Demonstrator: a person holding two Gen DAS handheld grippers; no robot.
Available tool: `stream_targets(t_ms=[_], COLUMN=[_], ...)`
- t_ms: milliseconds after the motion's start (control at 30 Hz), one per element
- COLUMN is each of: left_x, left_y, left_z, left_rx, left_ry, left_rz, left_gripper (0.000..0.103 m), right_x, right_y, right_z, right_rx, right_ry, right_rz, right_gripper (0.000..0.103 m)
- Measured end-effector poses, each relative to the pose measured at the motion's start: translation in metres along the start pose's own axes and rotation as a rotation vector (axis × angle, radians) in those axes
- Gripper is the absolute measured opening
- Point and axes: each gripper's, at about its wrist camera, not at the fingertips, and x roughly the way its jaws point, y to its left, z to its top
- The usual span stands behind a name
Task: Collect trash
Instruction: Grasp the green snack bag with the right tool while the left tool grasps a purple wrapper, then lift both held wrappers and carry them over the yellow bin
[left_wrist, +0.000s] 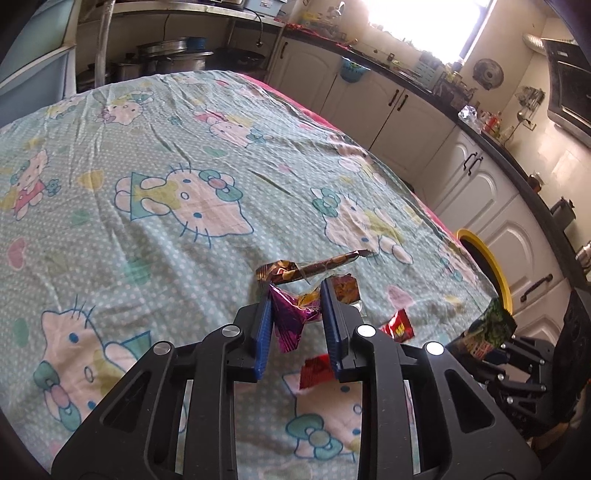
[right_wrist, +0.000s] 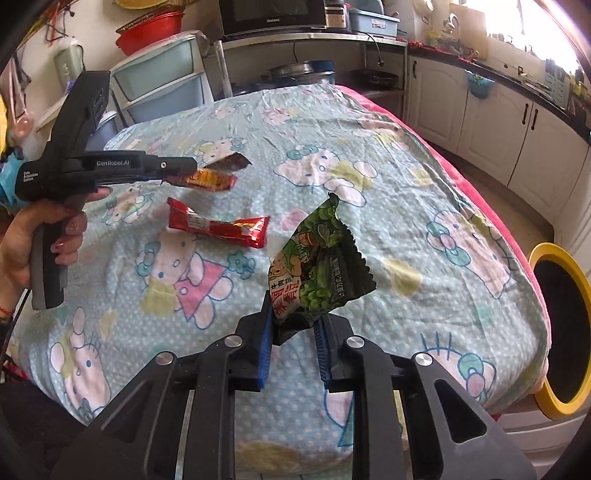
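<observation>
Kitchen cabinets (right_wrist: 491, 122) stand behind the cloth-covered counter (right_wrist: 369, 155). At lower centre, my right claw (right_wrist: 293, 325) pinches a green snack wrapper (right_wrist: 321, 254); my left claw (left_wrist: 295, 299) pinches a purple wrapper (left_wrist: 290, 317).

Left hand-held gripper (left_wrist: 295, 295): matt black plastic, ribbed blue pads, pinching crinkled glossy purple foil wrapper (left_wrist: 291, 317). Right hand-held gripper (right_wrist: 295, 317): same finish, pinching glossy green printed film packet (right_wrist: 321, 258). Beneath both: wrinkled matt printed cloth sheet (left_wrist: 147, 166).

Cartoon-cat tablecloth (left_wrist: 155, 155), white cabinets (left_wrist: 402, 107), microwave (right_wrist: 271, 14).
</observation>
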Motion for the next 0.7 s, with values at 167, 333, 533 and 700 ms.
stream_targets(t_ms=[167,333,533,700], left_x=[-0.005,-0.013,-0.025,-0.036], left_y=[-0.005,-0.010,-0.023,-0.040], left_z=[-0.010,-0.020,-0.026,-0.029], left_rx=[0.017,0.045,0.094,0.134], left_ry=[0.017,0.032,0.033,0.020], left_rz=[0.000,-0.001,0.011,-0.020], left_gripper=[0.022,0.023,0.017,0.015], right_x=[-0.003,-0.008,-0.019,-0.033], right_y=[0.005,0.007,0.010,0.018], right_z=[0.001,0.003,0.005,0.023], right_rx=[-0.010,-0.015,-0.016,-0.010], right_ry=[-0.005,-0.019,-0.048,-0.111], right_rz=[0.002,0.005,0.022,0.077], right_gripper=[0.019,0.018,0.017,0.017])
